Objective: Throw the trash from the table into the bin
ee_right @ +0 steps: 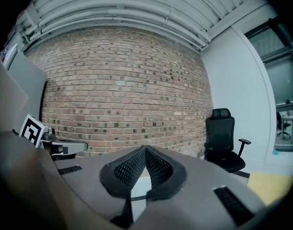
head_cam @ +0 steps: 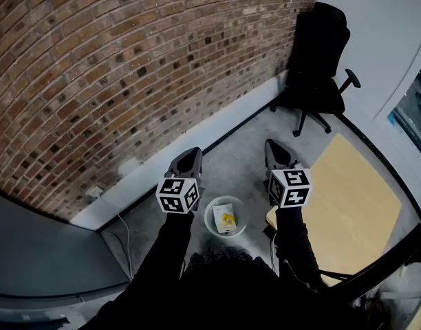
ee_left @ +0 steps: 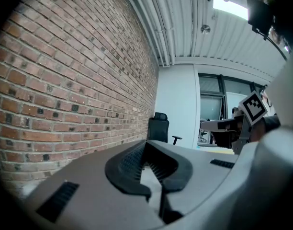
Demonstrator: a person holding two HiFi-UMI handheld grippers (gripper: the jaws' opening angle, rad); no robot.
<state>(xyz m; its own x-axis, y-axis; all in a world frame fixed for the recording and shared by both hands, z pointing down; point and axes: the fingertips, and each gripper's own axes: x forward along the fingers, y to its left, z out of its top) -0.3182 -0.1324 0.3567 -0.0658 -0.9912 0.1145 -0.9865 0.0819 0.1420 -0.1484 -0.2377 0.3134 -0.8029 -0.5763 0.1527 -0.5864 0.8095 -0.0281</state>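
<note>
- Black long sleeves (head_cam: 170, 246) cover both arms;
- left gripper (head_cam: 195, 152) and right gripper (head_cam: 272, 144): grey bodies, black ribbed pads (ee_right: 129, 169);
- each carries a white cube (head_cam: 178, 194) with black square markers

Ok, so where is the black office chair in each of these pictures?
Head view: the black office chair is at the top right, in the room's corner.
Left gripper view: the chair is small, near the middle.
Right gripper view: the chair is on the right side.
Shared landmark: the red-brown brick wall, left of the chair in every view.
</note>
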